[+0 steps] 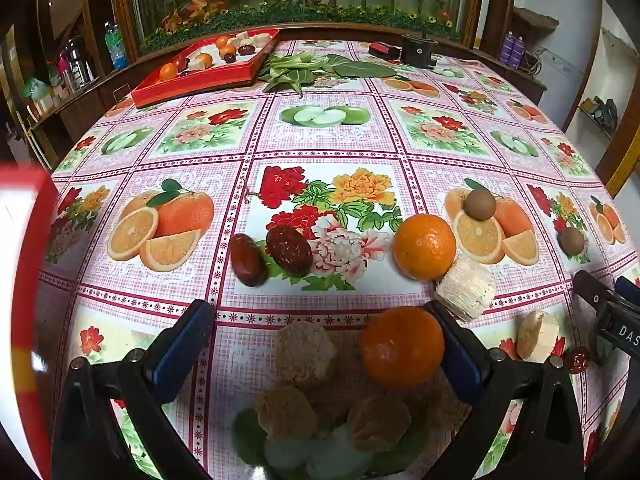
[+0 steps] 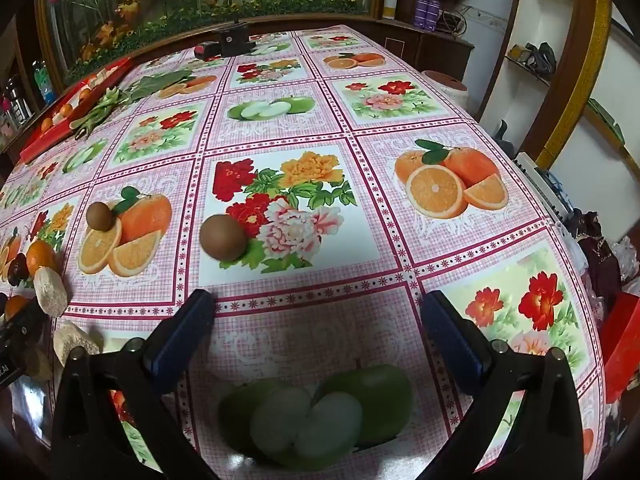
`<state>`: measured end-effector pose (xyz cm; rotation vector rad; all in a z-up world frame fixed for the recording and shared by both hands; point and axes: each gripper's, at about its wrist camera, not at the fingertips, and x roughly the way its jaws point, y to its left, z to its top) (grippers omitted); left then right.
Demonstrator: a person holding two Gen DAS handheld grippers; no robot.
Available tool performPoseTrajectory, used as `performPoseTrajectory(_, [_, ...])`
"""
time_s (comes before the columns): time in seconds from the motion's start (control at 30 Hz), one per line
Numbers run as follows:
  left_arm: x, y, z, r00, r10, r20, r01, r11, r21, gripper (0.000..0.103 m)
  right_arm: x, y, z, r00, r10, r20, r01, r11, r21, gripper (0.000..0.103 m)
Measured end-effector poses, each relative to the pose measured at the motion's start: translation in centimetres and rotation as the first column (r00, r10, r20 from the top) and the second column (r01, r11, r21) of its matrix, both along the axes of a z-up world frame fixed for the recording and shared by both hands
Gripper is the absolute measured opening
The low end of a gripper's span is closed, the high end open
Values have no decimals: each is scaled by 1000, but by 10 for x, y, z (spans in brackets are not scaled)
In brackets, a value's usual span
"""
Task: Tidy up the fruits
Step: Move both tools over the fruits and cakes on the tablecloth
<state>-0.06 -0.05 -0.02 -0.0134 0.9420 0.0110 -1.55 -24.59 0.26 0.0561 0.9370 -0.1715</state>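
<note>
A: What sits nearest the left hand-held gripper (image 1: 320,344)?

B: Its jaws stand wide and hold nothing. Between them on the bench (image 1: 320,140) lie several brown crumbly cakes (image 1: 306,350), and an orange (image 1: 402,346) rests against the inner face of its right finger.

A: And just past the fingertips?

B: Ahead to the left, two dark red dates (image 1: 268,254) side by side. Ahead to the right, a second orange (image 1: 425,246) with a white ribbed roll (image 1: 466,287) touching it, then a small brown round fruit (image 1: 480,203) beyond. Far ahead on the left is a red tray (image 1: 208,76) of mixed fruits, with green leaves (image 1: 316,68) beside it.

A: The right hand-held gripper (image 2: 318,344)?

B: Also wide, empty, over bare printed cloth. Ahead and slightly left sits a brown round fruit (image 2: 223,237); a smaller one (image 2: 99,216) lies farther left.
</note>
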Motion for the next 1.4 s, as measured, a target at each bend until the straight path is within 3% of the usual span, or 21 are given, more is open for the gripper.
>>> performPoseTrajectory(0.83, [0,0,0,1000,4,-3,-4,1000,-4,103,2,2,0,1000,-23,-2,23,1000,-4,103])
performPoseTrajectory(0.97, [-3,3,2,1000,3,-13,-3,1000,13,102,-1,0,6,999,32,-7,-32,999,24,103])
performPoseTrajectory(1.13, [-33,2,33,993,3,121,-17,993,113,102,-30,4,37,985,77,153,-92,991,92,103])
performPoseTrajectory(1.27, [-64,12,66,978,6,210,-27,995,95,102,-52,19,60,967,156,200,-184,974,131,103])
performPoseTrajectory(1.4, [-84,20,82,968,23,249,-45,995,84,102,-72,43,74,947,232,220,-261,959,111,103])
